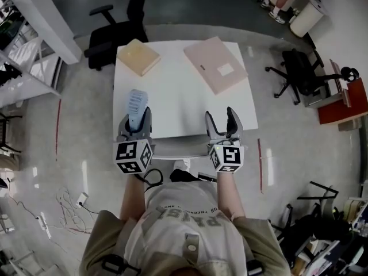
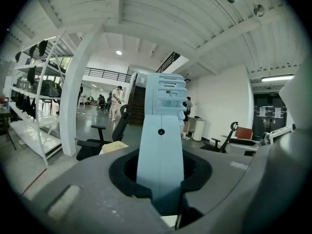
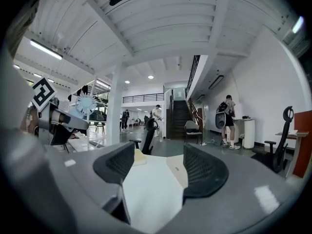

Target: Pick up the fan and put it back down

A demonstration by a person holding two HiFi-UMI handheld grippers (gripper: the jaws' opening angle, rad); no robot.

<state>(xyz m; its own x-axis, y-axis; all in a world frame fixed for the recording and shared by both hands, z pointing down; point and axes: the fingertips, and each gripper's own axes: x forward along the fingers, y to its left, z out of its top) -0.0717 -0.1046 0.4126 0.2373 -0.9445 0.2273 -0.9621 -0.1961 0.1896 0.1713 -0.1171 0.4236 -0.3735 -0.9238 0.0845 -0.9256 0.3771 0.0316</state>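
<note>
The fan (image 1: pixel 135 103) is light blue, with a slatted head and a straight handle. My left gripper (image 1: pixel 136 119) is shut on its handle over the near left part of the white table (image 1: pixel 172 91). In the left gripper view the handle (image 2: pixel 161 135) stands upright between the two dark pads, and the left gripper (image 2: pixel 161 172) closes round it. My right gripper (image 1: pixel 219 119) hangs open and holds nothing by the table's near edge. The right gripper view shows its jaws (image 3: pixel 158 167) wide apart over the table (image 3: pixel 151 189), with the fan's round head (image 3: pixel 87 103) off to the left.
A tan box (image 1: pixel 138 57) lies at the table's far left and a flat pink box (image 1: pixel 215 64) at the far right. A black office chair (image 1: pixel 112 36) stands behind the table, another (image 1: pixel 302 73) to its right. White shelving (image 1: pixel 29 62) lines the left side.
</note>
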